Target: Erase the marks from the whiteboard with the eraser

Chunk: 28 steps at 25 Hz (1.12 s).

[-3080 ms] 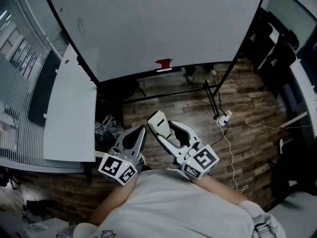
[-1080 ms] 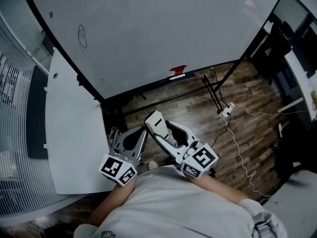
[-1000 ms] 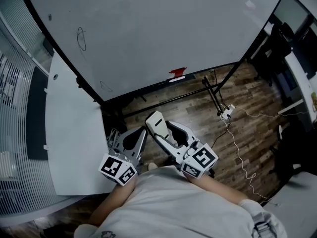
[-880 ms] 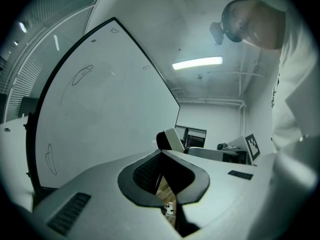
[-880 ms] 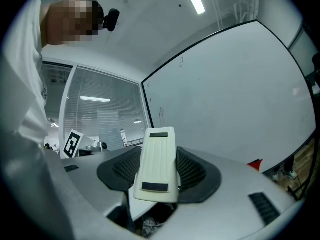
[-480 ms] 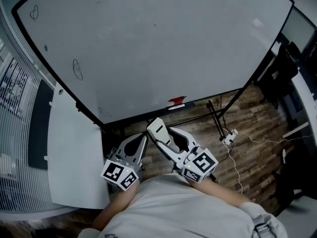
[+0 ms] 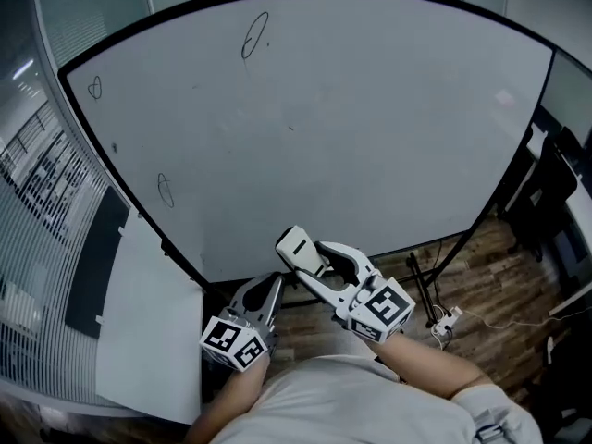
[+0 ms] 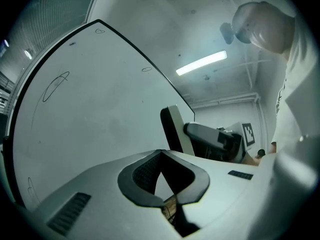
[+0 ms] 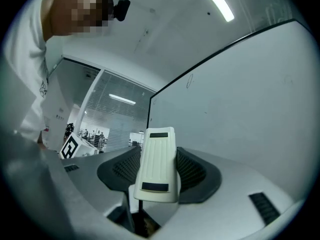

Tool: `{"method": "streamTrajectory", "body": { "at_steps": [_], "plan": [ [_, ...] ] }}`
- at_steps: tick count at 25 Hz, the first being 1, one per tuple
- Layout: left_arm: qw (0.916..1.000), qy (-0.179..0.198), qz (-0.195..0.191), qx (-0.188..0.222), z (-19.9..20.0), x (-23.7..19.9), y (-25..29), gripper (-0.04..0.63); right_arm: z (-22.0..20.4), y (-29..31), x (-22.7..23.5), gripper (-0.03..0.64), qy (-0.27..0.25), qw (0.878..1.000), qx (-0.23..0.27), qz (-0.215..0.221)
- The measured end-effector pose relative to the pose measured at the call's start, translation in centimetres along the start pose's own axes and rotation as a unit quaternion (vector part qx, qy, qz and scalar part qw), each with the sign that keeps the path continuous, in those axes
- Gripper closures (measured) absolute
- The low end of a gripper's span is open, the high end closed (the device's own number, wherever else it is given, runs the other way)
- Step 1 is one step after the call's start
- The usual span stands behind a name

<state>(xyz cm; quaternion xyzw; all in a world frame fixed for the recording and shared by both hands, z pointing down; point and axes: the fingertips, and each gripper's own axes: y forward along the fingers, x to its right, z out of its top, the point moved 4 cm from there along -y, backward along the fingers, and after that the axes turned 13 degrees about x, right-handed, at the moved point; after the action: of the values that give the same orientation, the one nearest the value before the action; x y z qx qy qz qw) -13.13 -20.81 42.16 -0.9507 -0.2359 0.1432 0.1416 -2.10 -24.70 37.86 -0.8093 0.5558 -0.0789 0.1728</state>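
The whiteboard [image 7: 370, 137] fills the head view. It carries a pen oval [image 7: 252, 37] near its top, a small loop [image 7: 94, 87] at the upper left and another oval [image 7: 165, 189] at the lower left. My right gripper [image 7: 310, 259] is shut on the white eraser [image 7: 296, 246], held up just below the board's lower edge. In the right gripper view the eraser [image 9: 157, 154] stands upright between the pads, with the board [image 9: 240, 99] beyond it. My left gripper [image 7: 270, 285] hangs beside it, shut and holding nothing; its pads [image 8: 145, 171] meet at the tips.
A white desk [image 7: 153, 322] stands at the left, under the window blinds [image 7: 42, 183]. Wooden floor shows at the lower right, with the board's stand leg [image 7: 418, 280] and a power strip [image 7: 446, 320] with its cable. Dark chairs [image 7: 555, 183] stand at the right.
The head view has tilted up from the floor to the board, whose upper marks now show. Both grippers have risen toward the board's lower edge. The eraser stays in the right gripper.
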Motion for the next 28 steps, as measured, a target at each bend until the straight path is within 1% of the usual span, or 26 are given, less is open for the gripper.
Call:
{"method": "streamTrajectory", "body": {
  "at_steps": [2,5,8,12,16,21,23,26,28],
  "plan": [
    [1.0,0.004,0.001,-0.008,-0.2,-0.1,0.7,0.589,2.3,1.3,1.9,0.385,-0.034,0.999,0.013,0.012],
    [0.9999,0.002,0.0,-0.013,-0.1,-0.2,1.7,0.589,6.3,3.6,4.6,0.385,-0.118,0.992,0.025,0.032],
    [0.9998,-0.003,-0.013,-0.016,0.0,-0.3,2.6,0.589,10.6,6.3,6.9,0.385,-0.197,0.979,0.035,0.04],
    [0.9991,0.011,-0.038,-0.015,1.1,-0.5,3.5,0.589,17.1,9.7,7.5,0.385,-0.27,0.958,0.075,0.06],
    [0.9979,0.023,-0.057,-0.019,2.7,-1.7,4.1,0.589,21.2,12.3,8.1,0.385,-0.336,0.938,0.068,0.058],
    [0.9955,0.019,-0.091,-0.022,3.8,-2.8,4.6,0.589,24.9,16.1,9.3,0.385,-0.405,0.911,0.048,0.059],
    [0.9949,0.019,-0.097,-0.023,4.2,-3.5,4.6,0.589,26.2,17.7,10.0,0.385,-0.429,0.901,0.04,0.052],
    [0.9943,0.019,-0.101,-0.027,4.2,-4.5,4.2,0.589,28.4,19.9,11.2,0.385,-0.469,0.882,0.028,0.034],
    [0.9943,0.014,-0.103,-0.026,4.3,-5.4,4.2,0.589,29.6,21.2,12.0,0.385,-0.484,0.874,0.026,0.02]
  ]
}}
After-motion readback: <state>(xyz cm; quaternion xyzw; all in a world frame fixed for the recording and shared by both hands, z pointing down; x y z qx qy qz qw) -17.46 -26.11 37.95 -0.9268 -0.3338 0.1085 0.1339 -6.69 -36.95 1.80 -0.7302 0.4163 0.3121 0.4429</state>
